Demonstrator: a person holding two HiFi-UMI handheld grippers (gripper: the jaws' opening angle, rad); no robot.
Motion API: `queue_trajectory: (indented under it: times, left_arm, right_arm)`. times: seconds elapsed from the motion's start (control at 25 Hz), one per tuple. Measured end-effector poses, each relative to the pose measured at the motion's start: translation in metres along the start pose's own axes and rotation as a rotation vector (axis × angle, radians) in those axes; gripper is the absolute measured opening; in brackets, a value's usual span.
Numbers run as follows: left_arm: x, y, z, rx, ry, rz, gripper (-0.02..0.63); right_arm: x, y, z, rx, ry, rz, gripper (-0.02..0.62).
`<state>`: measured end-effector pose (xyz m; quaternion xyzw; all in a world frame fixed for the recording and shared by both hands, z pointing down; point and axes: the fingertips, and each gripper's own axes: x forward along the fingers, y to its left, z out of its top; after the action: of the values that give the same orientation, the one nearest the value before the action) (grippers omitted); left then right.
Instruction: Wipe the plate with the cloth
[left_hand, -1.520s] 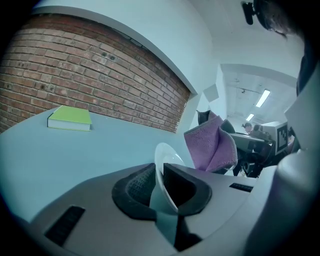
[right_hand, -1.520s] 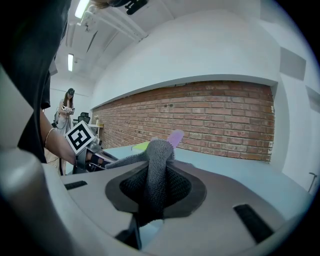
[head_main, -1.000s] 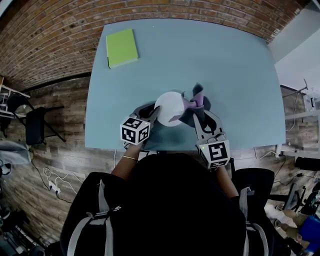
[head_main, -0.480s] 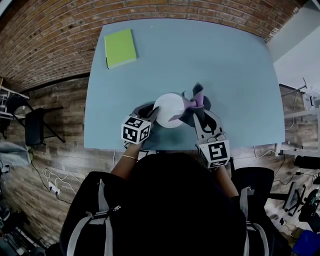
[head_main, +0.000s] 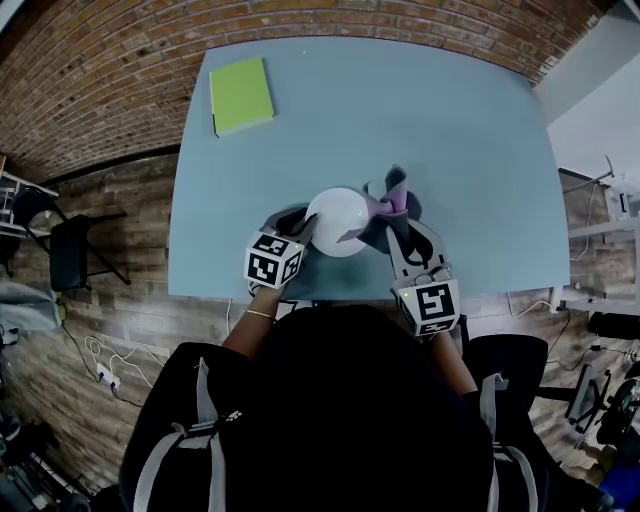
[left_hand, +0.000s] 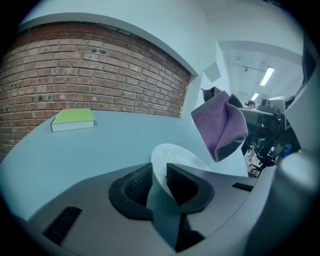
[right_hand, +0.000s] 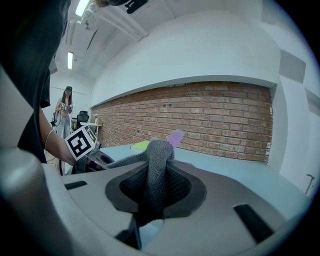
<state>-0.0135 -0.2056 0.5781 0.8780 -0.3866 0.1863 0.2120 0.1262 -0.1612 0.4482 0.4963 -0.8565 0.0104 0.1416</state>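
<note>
One plate (head_main: 333, 220) — cloth (head_main: 388, 208) alongside

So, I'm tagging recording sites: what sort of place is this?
Probably an office or lab workspace: a brick wall, ceiling strip lights and a blue table on a wood floor.

Glossy smooth plate (head_main: 335, 215); fuzzy cloth (head_main: 392, 205); matt table (head_main: 450, 130); rough brick wall (left_hand: 100, 65).

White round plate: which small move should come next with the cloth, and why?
Probably slide the right gripper leftward to drag its grey-and-purple cloth across the white round plate. The cloth hangs only at the plate's right edge, while the left gripper, whose jaws have just been opening, has the rim between them.
</note>
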Motion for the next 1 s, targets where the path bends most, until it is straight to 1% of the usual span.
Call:
queue_trajectory:
  times: [0.12, 0.24, 0.32, 0.76, 1.0]
  left_arm:
    - [-0.002, 0.003, -0.002, 0.000, 0.004, 0.017, 0.083]
    - [-0.003, 0.006, -0.004, 0.018, 0.016, 0.037, 0.083]
    - [-0.004, 0.007, -0.005, 0.032, 0.023, 0.045, 0.067]
    - [-0.010, 0.008, -0.003, 0.035, -0.001, 0.051, 0.038]
    - [-0.011, 0.008, 0.003, 0.042, -0.022, 0.059, 0.009]
  right_arm:
    - [0.000, 0.000, 0.002, 0.004, -0.003, 0.000, 0.066]
    - [0.000, 0.001, 0.002, 0.004, -0.001, -0.002, 0.066]
    - [0.000, 0.001, 0.002, 0.004, -0.001, -0.002, 0.066]
    - [-0.001, 0.005, 0.002, 0.004, -0.002, -0.003, 0.066]
    - [-0.001, 0.004, 0.001, 0.002, -0.002, 0.001, 0.066]
